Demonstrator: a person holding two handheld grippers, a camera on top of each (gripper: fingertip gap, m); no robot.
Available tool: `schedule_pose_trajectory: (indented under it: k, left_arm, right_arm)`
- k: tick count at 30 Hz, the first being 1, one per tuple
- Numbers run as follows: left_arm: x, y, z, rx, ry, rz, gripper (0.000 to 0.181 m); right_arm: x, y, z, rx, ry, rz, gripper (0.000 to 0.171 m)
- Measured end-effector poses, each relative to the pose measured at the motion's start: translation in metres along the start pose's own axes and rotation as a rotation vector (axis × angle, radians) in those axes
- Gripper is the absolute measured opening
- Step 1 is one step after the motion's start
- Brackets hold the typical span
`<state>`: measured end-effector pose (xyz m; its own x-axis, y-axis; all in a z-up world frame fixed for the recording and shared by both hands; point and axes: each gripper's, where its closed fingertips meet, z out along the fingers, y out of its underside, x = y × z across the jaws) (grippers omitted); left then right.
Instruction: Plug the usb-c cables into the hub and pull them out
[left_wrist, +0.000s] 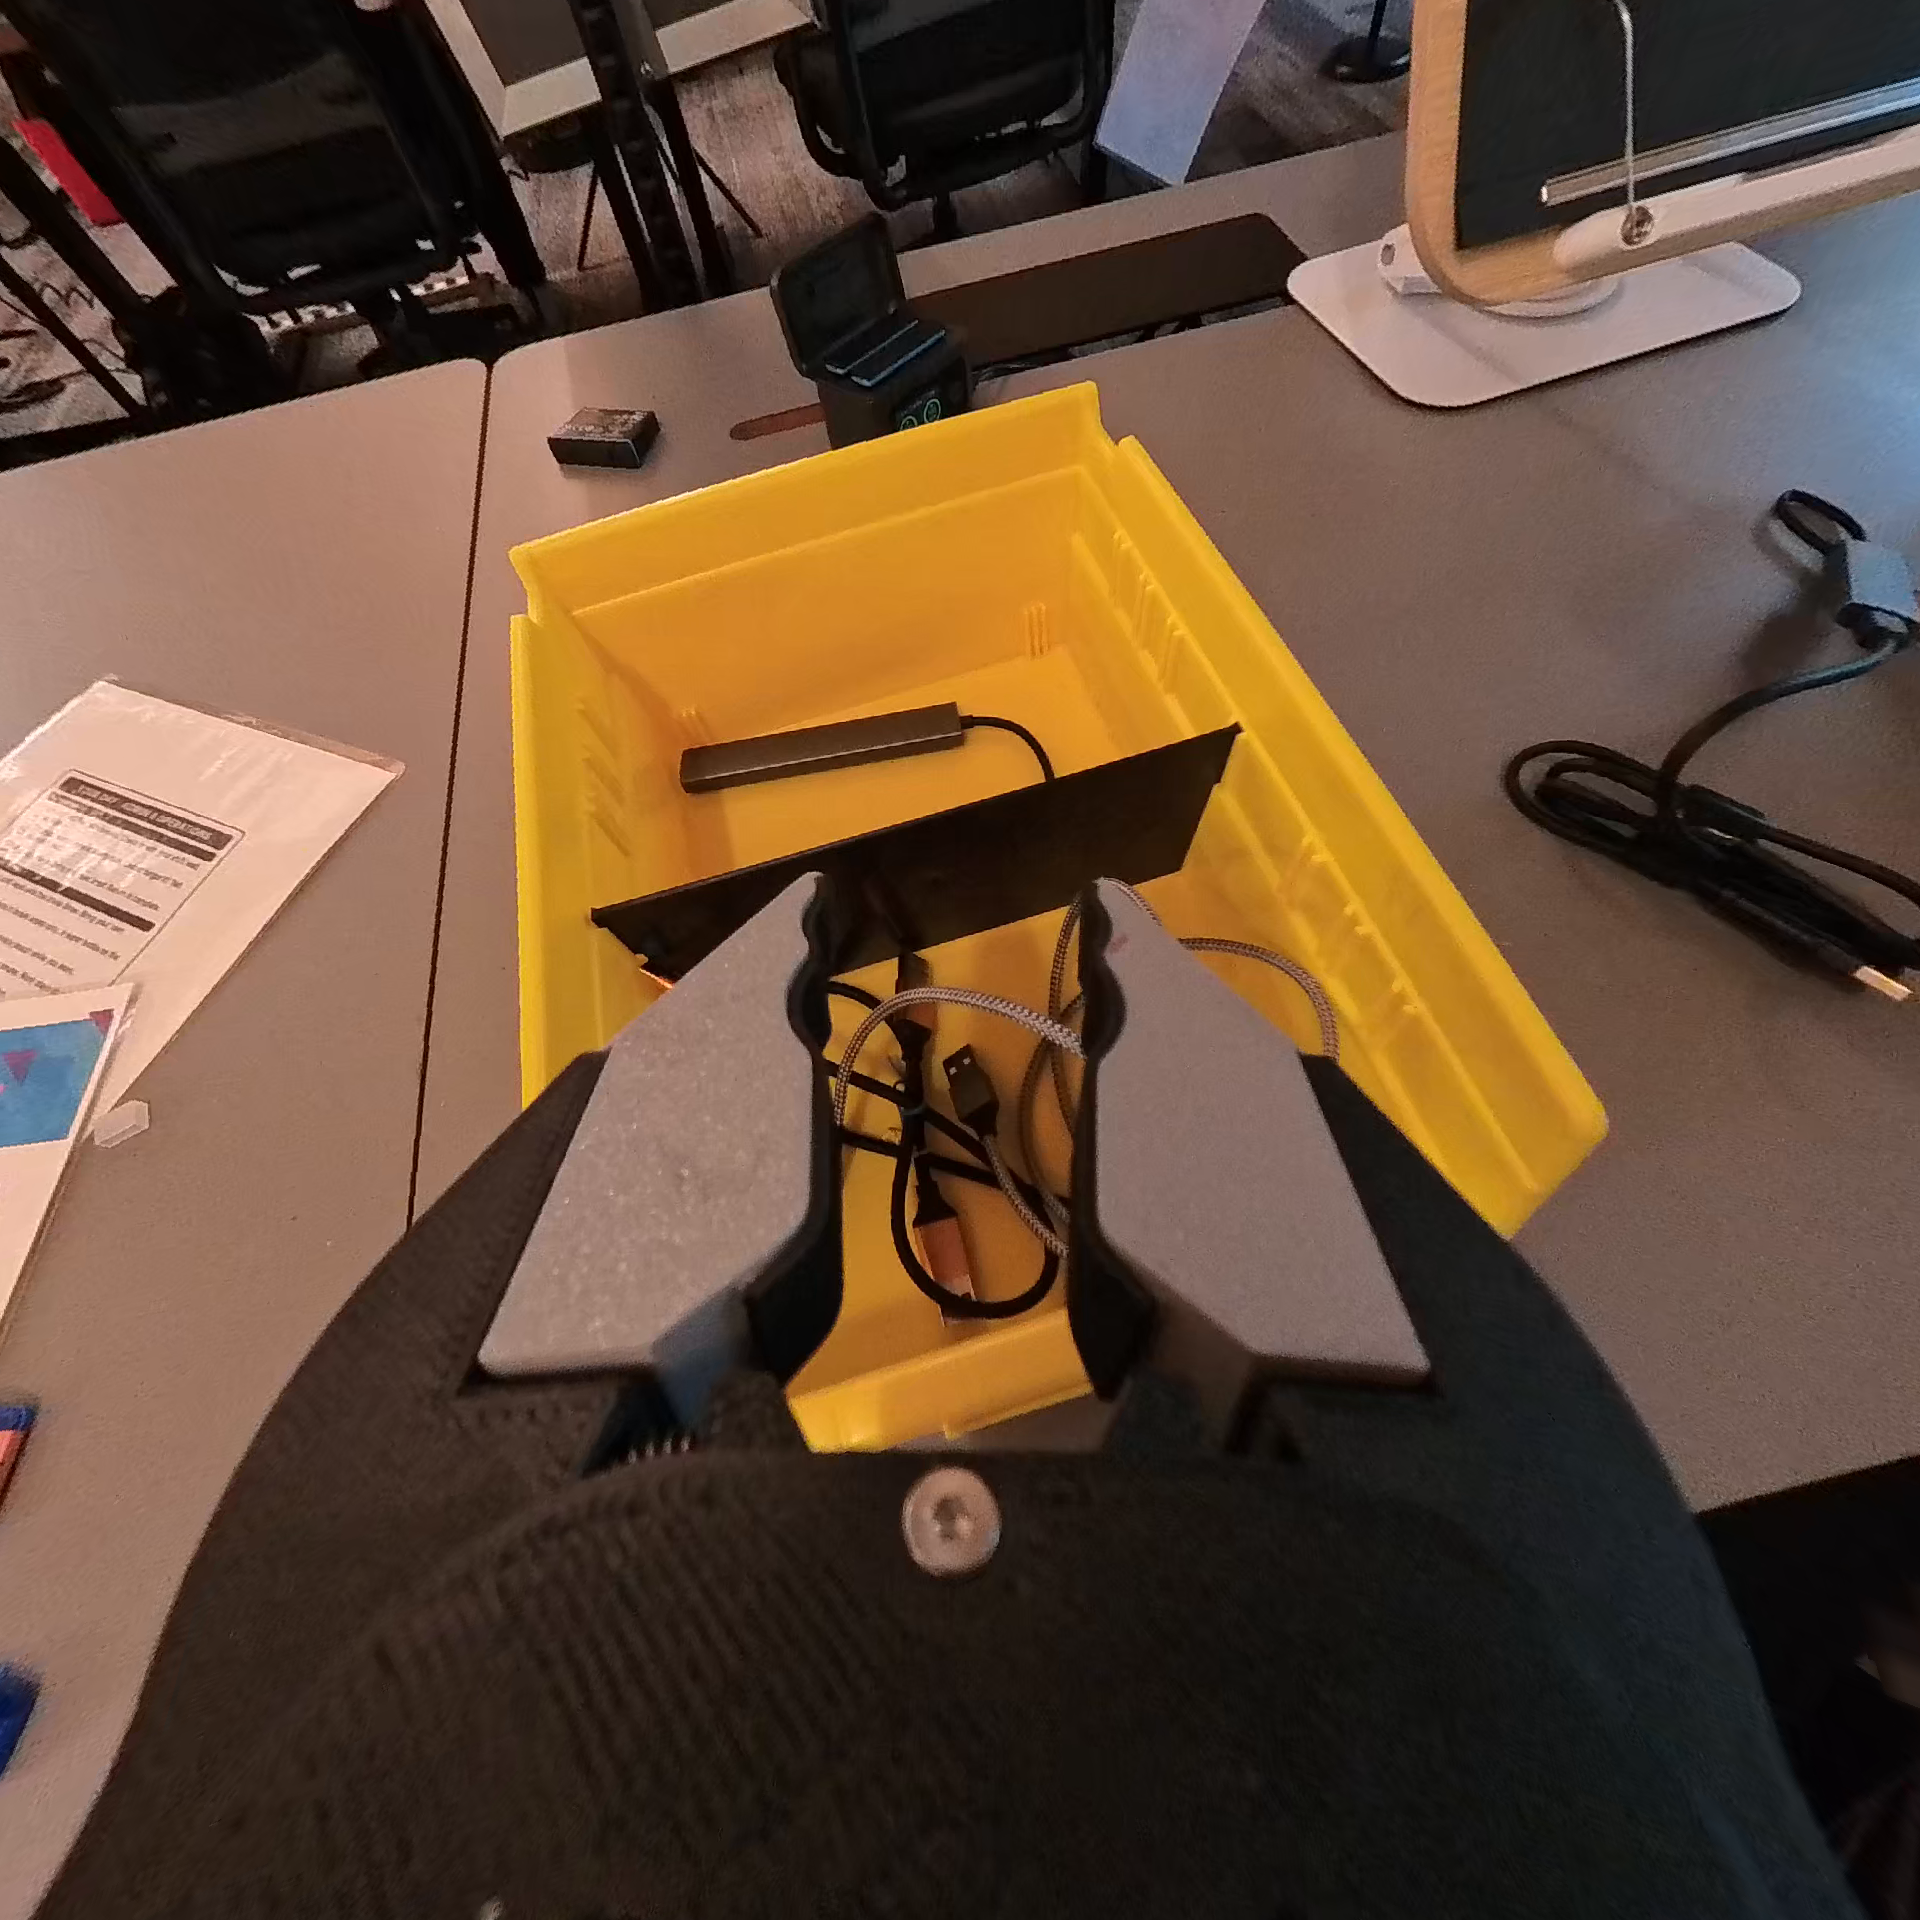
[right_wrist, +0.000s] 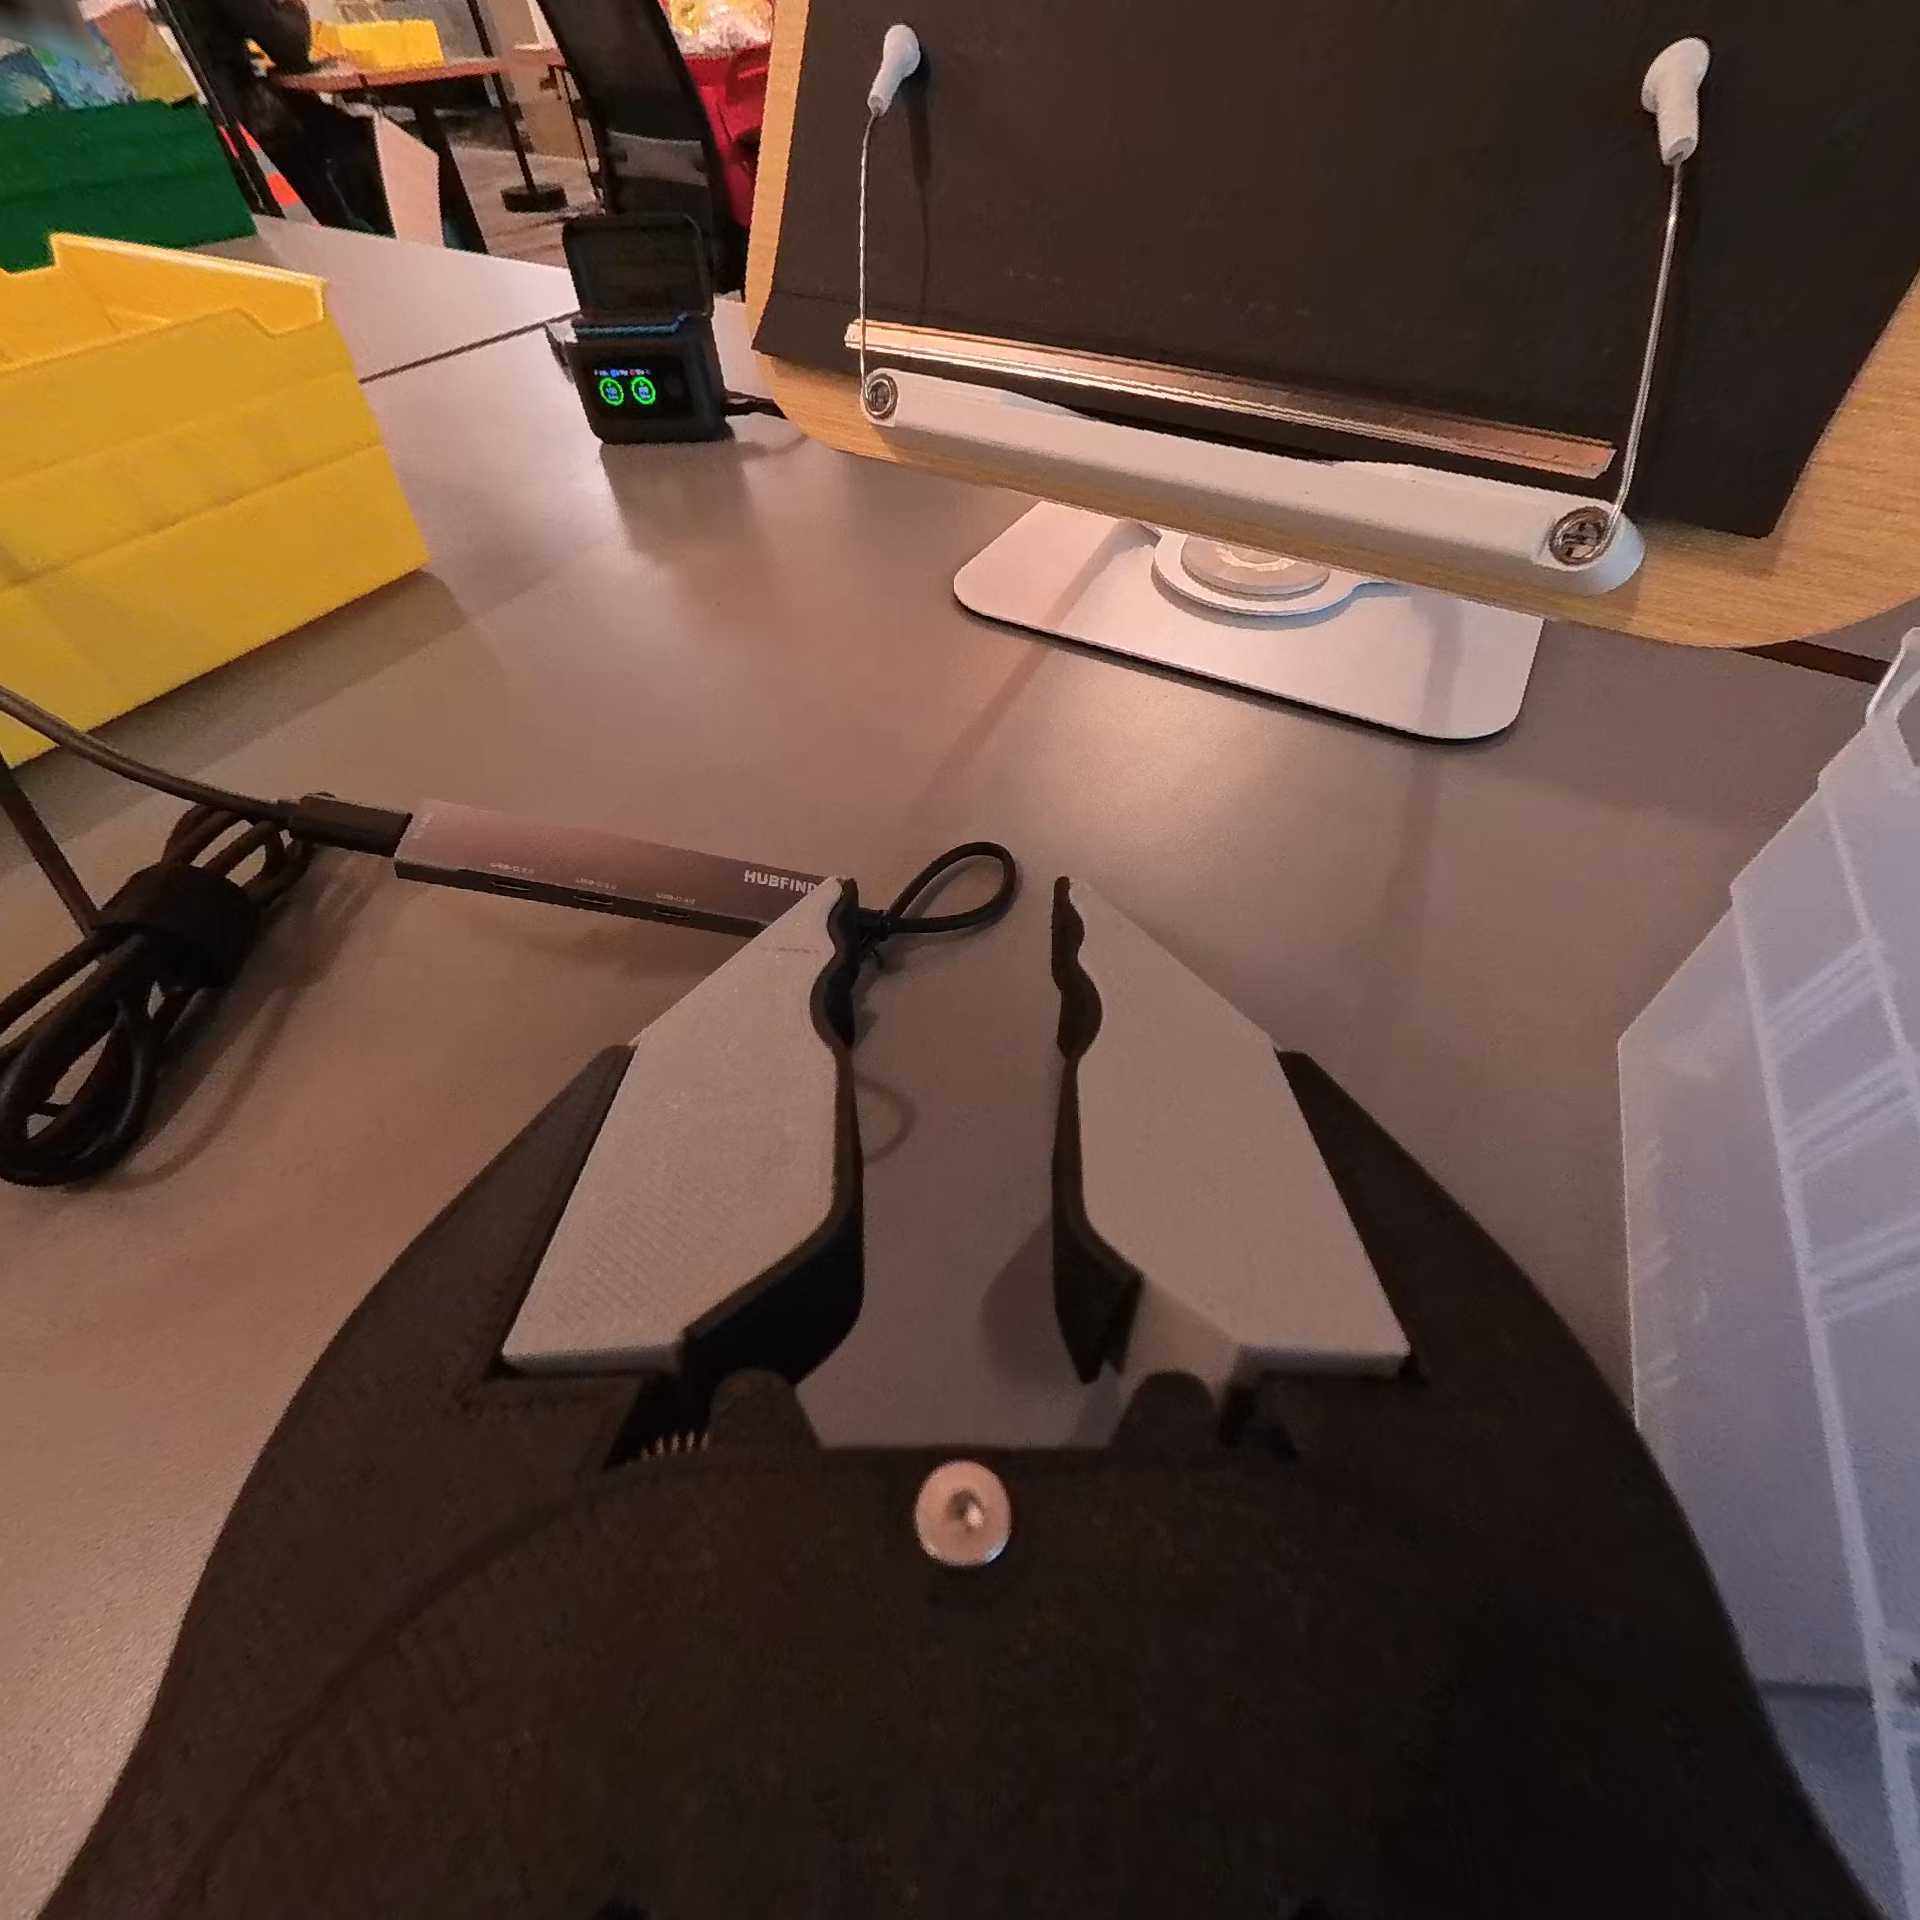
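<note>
A yellow bin (left_wrist: 1351, 831) has a black divider (left_wrist: 935, 862) across it. A grey hub (left_wrist: 821, 758) with a black lead lies in the far compartment. Tangled braided and black USB cables (left_wrist: 966, 1091) lie in the near one. My left gripper (left_wrist: 956, 904) is open and empty above the near compartment. A second grey hub (right_wrist: 613, 862) lies on the table, its lead running left to a coiled black cable (right_wrist: 125, 997). My right gripper (right_wrist: 951, 899) is open and empty just right of this hub, its left fingertip (right_wrist: 800, 935) covering the hub's end. A small black cord loop (right_wrist: 961, 883) lies between the fingertips.
A wooden board on a white stand base (right_wrist: 1299, 665) stands behind the hub. A black charger case (right_wrist: 639, 384) with green lights sits beyond the bin. A translucent plastic box (right_wrist: 1787, 1195) is close on the right. Papers (left_wrist: 156, 831) lie left of the bin.
</note>
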<state>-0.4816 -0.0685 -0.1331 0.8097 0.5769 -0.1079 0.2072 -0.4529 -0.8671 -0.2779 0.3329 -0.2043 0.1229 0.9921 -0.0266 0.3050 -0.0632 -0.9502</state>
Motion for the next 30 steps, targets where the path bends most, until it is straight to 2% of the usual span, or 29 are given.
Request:
schedule_pose_trajectory:
  k: [1, 15, 30]
  left_arm:
    - [0.000, 0.000, 0.000, 0.000, 0.000, 0.000, 0.045]
    - [-0.017, 0.012, -0.001, -0.034, -0.017, -0.087, 0.050]
    - [-0.013, 0.033, 0.008, -0.128, 0.015, -0.037, 0.052]
  right_arm:
    - [0.000, 0.000, 0.000, 0.000, 0.000, 0.000, 0.034]
    - [0.000, 0.000, 0.000, 0.000, -0.001, 0.001, 0.034]
    - [0.000, 0.000, 0.000, 0.000, 0.000, 0.001, 0.034]
